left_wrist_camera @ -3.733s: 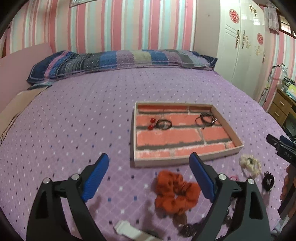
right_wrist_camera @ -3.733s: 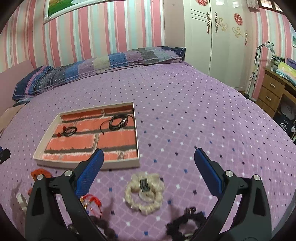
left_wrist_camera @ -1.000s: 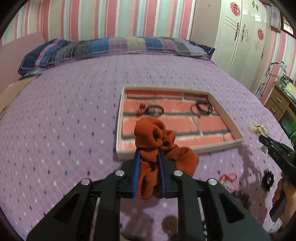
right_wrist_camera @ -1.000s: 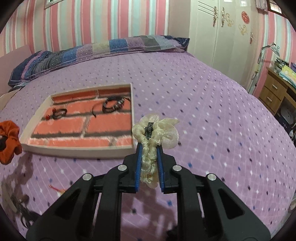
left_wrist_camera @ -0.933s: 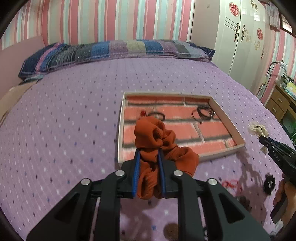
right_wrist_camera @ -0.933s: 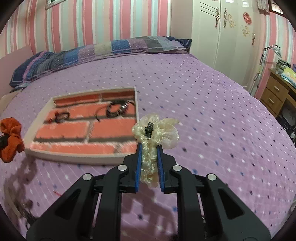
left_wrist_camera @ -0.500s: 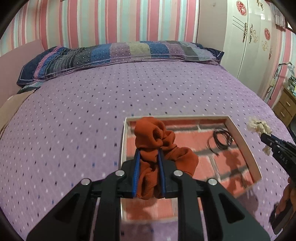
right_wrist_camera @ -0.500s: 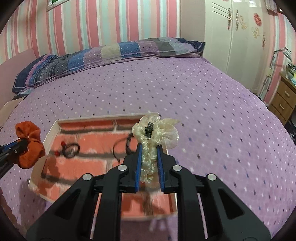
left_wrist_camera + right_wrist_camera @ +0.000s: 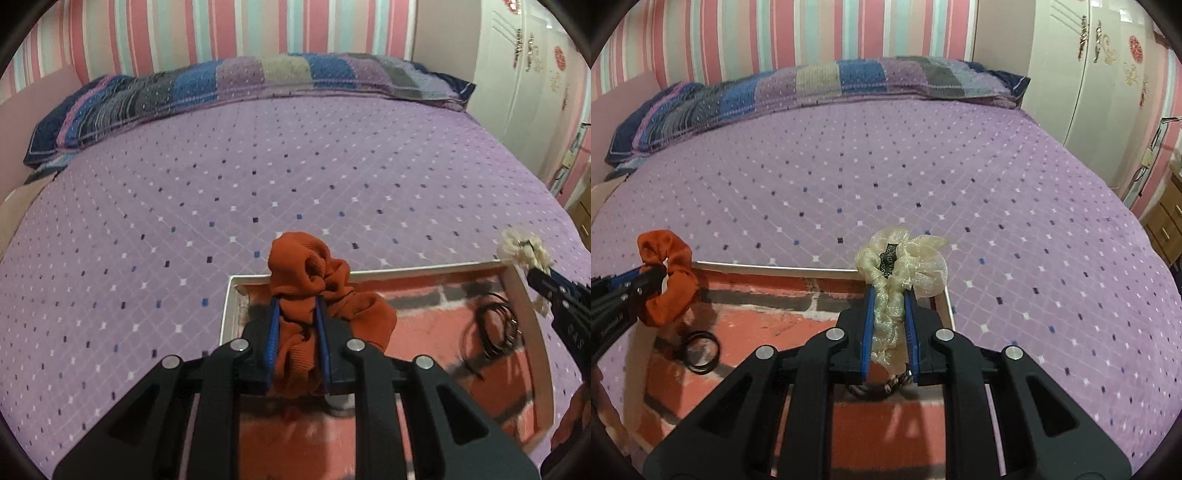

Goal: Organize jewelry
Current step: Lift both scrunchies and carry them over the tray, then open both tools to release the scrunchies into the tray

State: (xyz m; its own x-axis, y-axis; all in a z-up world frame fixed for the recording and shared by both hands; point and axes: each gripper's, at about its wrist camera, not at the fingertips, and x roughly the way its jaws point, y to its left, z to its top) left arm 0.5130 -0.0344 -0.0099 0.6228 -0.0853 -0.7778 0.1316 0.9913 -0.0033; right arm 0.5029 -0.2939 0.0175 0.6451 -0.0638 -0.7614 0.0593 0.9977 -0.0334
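My left gripper (image 9: 295,306) is shut on an orange scrunchie (image 9: 306,269) and holds it over the far left part of the brick-patterned tray (image 9: 528,306). My right gripper (image 9: 889,295) is shut on a cream scrunchie (image 9: 901,258) over the tray's far right corner (image 9: 947,299). The orange scrunchie also shows in the right wrist view (image 9: 670,277), and the cream one in the left wrist view (image 9: 524,249). Black hair ties (image 9: 700,347) and a dark bracelet (image 9: 495,328) lie in the tray.
The tray sits on a purple dotted bedspread (image 9: 258,184). A long striped pillow (image 9: 240,85) lies along the far edge. A white wardrobe (image 9: 1108,74) and a wooden drawer unit (image 9: 1167,218) stand to the right.
Both grippers have moved forward over the tray with their scrunchies still held. The tray now fills the lower part of both views.
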